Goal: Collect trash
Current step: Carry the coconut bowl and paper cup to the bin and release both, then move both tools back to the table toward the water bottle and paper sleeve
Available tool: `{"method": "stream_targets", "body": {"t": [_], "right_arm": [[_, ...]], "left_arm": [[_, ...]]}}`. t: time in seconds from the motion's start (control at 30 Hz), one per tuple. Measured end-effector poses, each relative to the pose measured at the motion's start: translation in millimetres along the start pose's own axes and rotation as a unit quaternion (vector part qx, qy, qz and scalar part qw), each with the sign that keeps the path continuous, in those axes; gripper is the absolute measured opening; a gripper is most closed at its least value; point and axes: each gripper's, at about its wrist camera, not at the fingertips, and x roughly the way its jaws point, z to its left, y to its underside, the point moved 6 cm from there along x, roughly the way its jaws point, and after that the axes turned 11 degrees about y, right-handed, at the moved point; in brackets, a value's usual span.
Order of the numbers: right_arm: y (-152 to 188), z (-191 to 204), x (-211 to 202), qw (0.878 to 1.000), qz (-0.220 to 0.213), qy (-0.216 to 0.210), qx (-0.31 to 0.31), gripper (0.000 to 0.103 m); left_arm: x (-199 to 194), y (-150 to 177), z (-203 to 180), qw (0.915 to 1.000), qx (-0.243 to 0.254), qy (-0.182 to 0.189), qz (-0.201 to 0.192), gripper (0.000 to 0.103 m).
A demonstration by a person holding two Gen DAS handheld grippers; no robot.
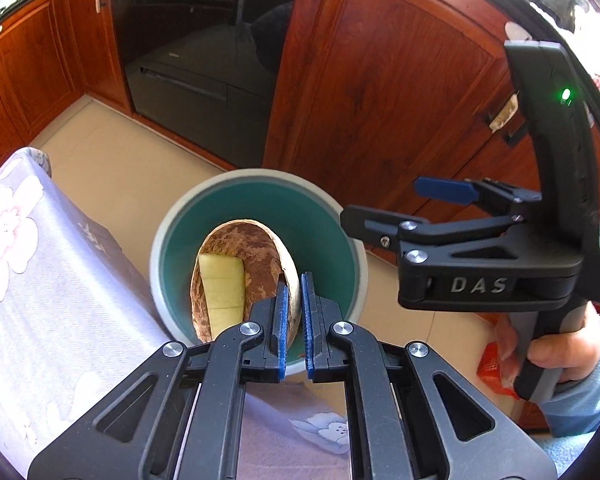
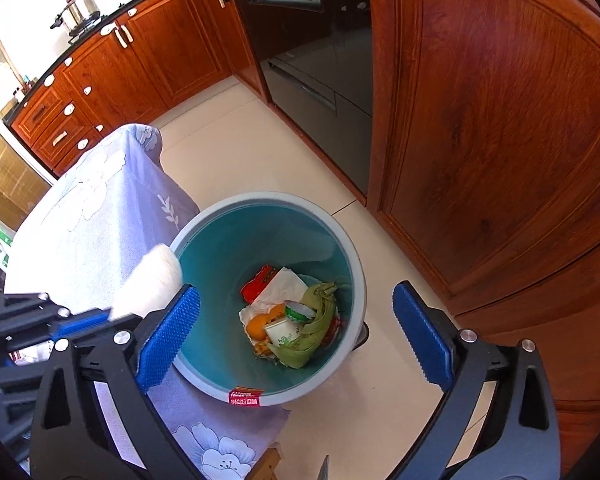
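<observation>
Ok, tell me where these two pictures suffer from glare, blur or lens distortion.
Left wrist view: fisheye bends the cabinet door edges, and the top right corner is blown out white. Right wrist view: a pale object by the bin rim is smeared with blur, the window side at far left is overexposed, and the cupboards curve.

Round teal plastic bin [image 2: 342, 248] smooth, glossy; lilac floral cloth [image 2: 96, 216] matt; reddish wood cabinet door [image 2: 492, 120] polished; blue gripper pads [image 2: 418, 336] ribbed.

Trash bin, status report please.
Left gripper shut on bowl, over the bin. Right gripper open, empty. Nothing blocking.
</observation>
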Motion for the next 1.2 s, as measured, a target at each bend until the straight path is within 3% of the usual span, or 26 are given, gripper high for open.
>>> {"method": "stream_targets", "body": {"t": [0.2,0.37,0.4,0.43,0.5,0.77,1.2], "right_arm": [[2,-4,2,1.0,0.008,0.002,-0.002,0.093],[2,-4,1,1.0,0.01,0.003,-0.003,0.093],[2,-3,1,1.0,0.01,0.003,-0.004,0.093],[2,-3,1,1.0,0.01,0.003,-0.004,0.093],[2,-3,0,1.0,0.009,0.003,-0.005,0.093],[4,2,-3,1.0,0.011,0.003,-0.004,0.093],[12,30,-28,1.0,0.0,-0.002,-0.022,0.096]], "left_arm": [[17,-2,2,0.9999,-0.007,0.0,0.011,0.007],[27,-8,11,0.9996,-0.015,-0.012,0.02,0.015],[26,-7,11,0.9996,-0.016,-0.015,0.02,0.027],[25,-7,12,0.9996,-0.015,-0.02,0.017,0.046],[19,-9,13,0.9994,-0.012,-0.032,0.001,0.06],[8,0,20,0.9987,-0.03,-0.04,0.003,0.067],[-43,17,29,0.9957,-0.062,-0.059,-0.037,0.081]]}}
